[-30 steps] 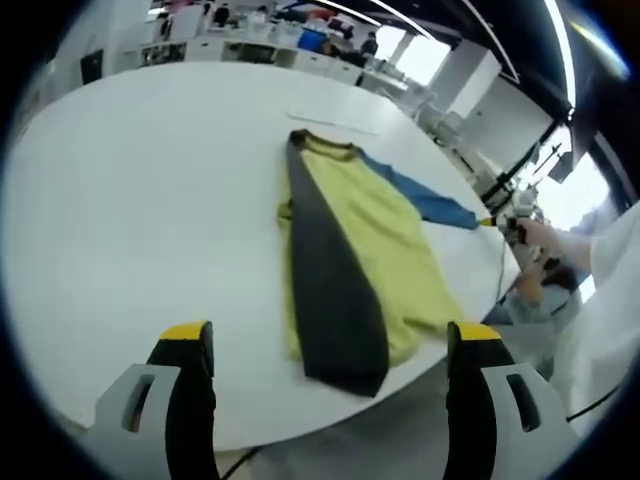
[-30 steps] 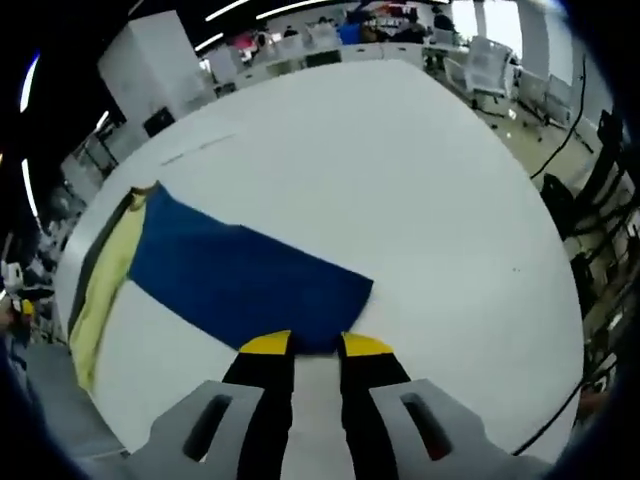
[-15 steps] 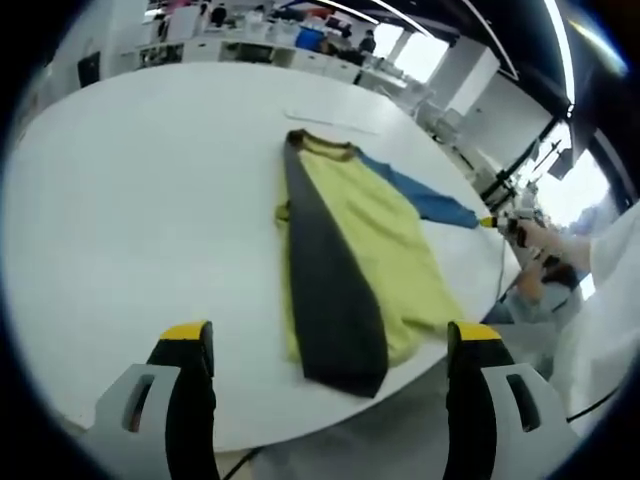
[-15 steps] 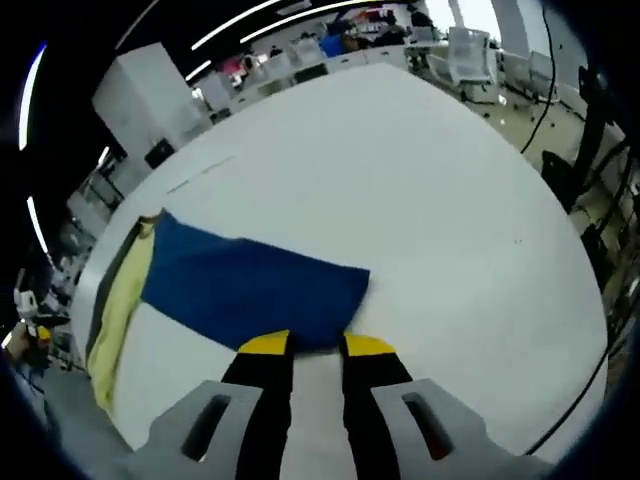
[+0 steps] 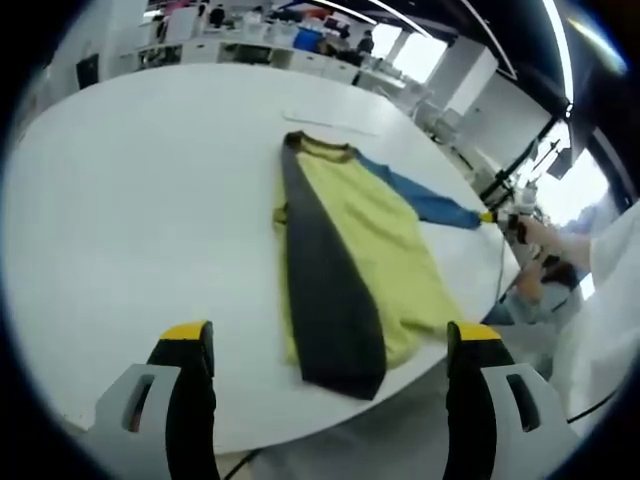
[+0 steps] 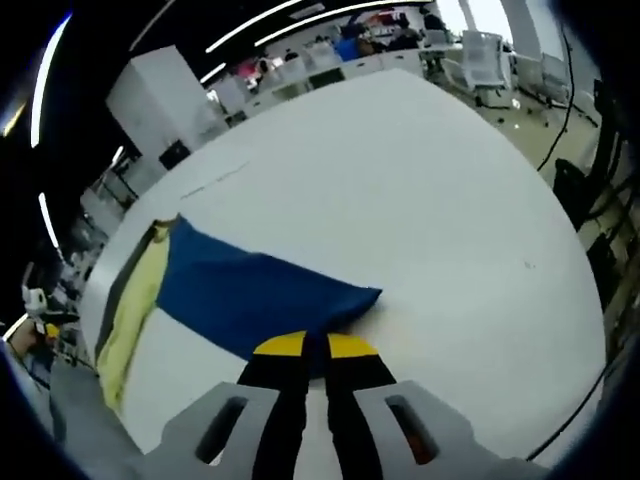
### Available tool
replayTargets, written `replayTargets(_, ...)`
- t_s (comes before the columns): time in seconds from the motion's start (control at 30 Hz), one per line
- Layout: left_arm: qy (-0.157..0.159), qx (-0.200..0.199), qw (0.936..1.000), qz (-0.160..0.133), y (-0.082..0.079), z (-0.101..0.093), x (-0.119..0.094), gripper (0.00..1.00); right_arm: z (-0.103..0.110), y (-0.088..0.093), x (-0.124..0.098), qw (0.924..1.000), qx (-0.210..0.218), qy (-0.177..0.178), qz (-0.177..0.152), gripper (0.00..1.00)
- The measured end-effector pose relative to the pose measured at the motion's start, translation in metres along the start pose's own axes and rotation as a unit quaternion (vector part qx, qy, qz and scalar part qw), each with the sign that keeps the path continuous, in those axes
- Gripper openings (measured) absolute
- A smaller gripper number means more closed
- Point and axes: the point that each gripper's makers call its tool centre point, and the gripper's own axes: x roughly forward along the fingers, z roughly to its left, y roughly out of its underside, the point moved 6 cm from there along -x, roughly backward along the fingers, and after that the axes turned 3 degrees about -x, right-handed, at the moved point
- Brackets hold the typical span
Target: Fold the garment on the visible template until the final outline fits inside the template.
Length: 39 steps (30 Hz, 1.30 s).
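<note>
The garment (image 5: 375,240) lies flat on the white table (image 5: 130,200). Its body is yellow, with a dark grey panel (image 5: 325,290) folded along its left side. A blue sleeve (image 5: 425,200) stretches off to the right, where my right gripper (image 5: 489,217) holds its end. My left gripper (image 5: 328,338) hovers wide open over the near hem, holding nothing. In the right gripper view the blue sleeve (image 6: 250,295) runs away from my right gripper (image 6: 313,347), which is shut on the cuff. The yellow body (image 6: 135,300) lies beyond it on the left. A thin marked line (image 5: 330,122) crosses the table past the collar.
The table's near edge (image 5: 260,430) curves just past the hem. A person's hand (image 5: 535,238) and white sleeve (image 5: 610,290) are at the right. Wide bare tabletop (image 6: 420,200) lies right of the sleeve. Desks, shelves and chairs (image 6: 480,60) stand beyond the table.
The right gripper's jaws have closed tighter on the sleeve cuff, and the cuff edge has bunched up slightly. The left gripper has stayed open and still.
</note>
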Motion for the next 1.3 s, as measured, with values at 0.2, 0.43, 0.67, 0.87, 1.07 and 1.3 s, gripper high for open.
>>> replayTargets(0.2,-0.002,-0.002,1.0,-0.002,0.001,0.001,-0.002,0.93,-0.004,0.01,0.003,0.9994,-0.011,0.024,0.022,0.03)
replayTargets(0.43,-0.002,-0.002,1.0,-0.003,0.001,0.001,-0.003,0.93,0.004,0.015,0.002,0.9969,-0.035,0.056,0.043,0.03)
replayTargets(0.67,-0.002,-0.002,1.0,-0.004,0.002,0.002,-0.002,0.93,0.002,0.002,-0.01,0.9904,-0.084,0.105,0.029,0.08)
replayTargets(0.87,0.001,0.0,1.0,-0.009,-0.001,0.0,-0.002,0.93,0.043,-0.013,-0.022,0.9885,-0.121,0.09,0.012,0.12)
replayTargets(1.07,0.007,0.002,0.9998,-0.018,-0.003,-0.001,-0.004,0.94,0.072,-0.025,-0.031,0.9898,-0.125,0.066,-0.017,0.19)
replayTargets(1.3,0.011,0.005,0.9997,-0.023,-0.001,-0.001,-0.009,0.94,0.089,-0.023,-0.034,0.9892,-0.135,0.054,-0.021,0.33)
